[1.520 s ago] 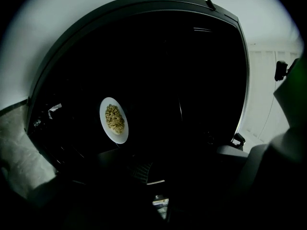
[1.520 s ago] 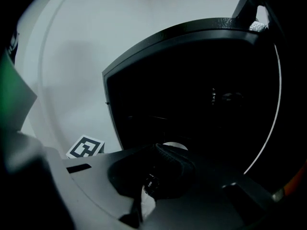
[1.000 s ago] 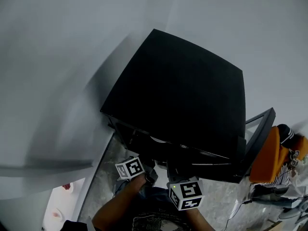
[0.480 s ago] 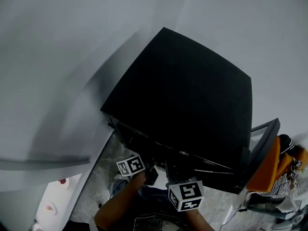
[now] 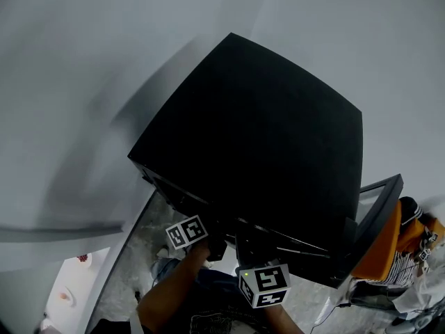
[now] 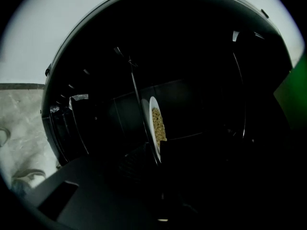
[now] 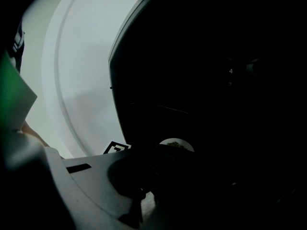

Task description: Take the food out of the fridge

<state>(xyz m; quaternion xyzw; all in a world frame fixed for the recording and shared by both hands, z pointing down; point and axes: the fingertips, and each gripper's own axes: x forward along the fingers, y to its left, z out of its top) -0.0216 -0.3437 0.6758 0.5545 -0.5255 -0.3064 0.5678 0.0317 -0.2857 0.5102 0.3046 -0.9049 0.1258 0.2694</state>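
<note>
A black fridge (image 5: 264, 131) fills the head view from above, its door (image 5: 375, 211) swung open at the right. Both grippers reach into its dark front opening; only their marker cubes show, the left (image 5: 186, 232) and the right (image 5: 264, 285). In the left gripper view a white plate (image 6: 154, 128) of brownish grainy food stands on a wire shelf, close ahead of my left gripper (image 6: 160, 176), one dark jaw overlapping its rim. The right gripper view shows the same plate (image 7: 176, 145) beyond my right gripper (image 7: 158, 176). Darkness hides both pairs of jaws.
A person in orange (image 5: 393, 239) is beside the open door at the right. Marble floor (image 5: 139, 263) lies left of the fridge, and a white surface with small dishes (image 5: 66, 298) shows at the bottom left. White walls stand behind the fridge.
The head view has shifted, so the fridge now sits a little higher and further left. Both marker cubes stay at the fridge's front opening with only slight movement.
</note>
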